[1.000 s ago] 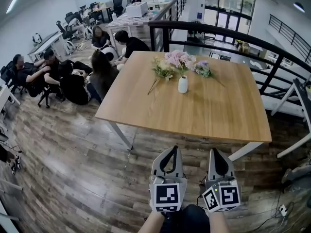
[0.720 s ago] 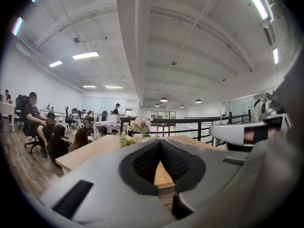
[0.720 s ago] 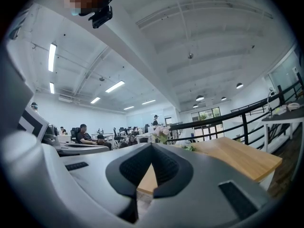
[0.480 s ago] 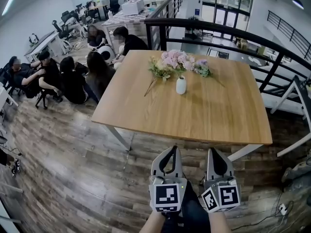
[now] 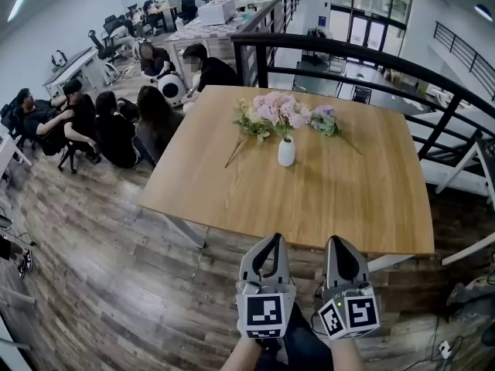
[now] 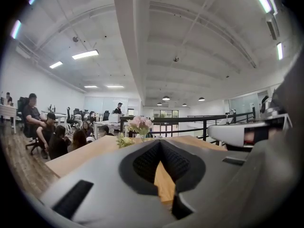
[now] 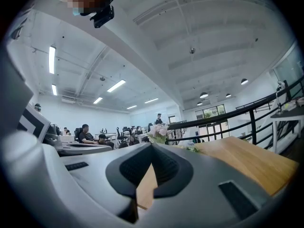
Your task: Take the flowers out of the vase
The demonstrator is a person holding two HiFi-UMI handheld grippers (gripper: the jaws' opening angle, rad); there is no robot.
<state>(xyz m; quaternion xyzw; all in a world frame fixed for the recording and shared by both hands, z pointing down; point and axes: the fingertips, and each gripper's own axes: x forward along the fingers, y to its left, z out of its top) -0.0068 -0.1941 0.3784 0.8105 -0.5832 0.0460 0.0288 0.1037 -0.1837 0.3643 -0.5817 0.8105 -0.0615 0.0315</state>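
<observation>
A small white vase stands upright near the middle of the wooden table and holds pink flowers. A yellow-green sprig lies on the table to its left, and a purple sprig to its right. My left gripper and right gripper hang side by side just short of the table's near edge, both shut and empty. The pink flowers show far off past the left gripper. In the right gripper view the flowers stand beyond the right gripper.
Several people sit in a group left of the table. A black railing runs behind the table and along its right side. Office desks stand at the back. Wooden floor lies under my grippers.
The table and vase have come closer in the head view. Both grippers have advanced toward the table's near edge, still shut.
</observation>
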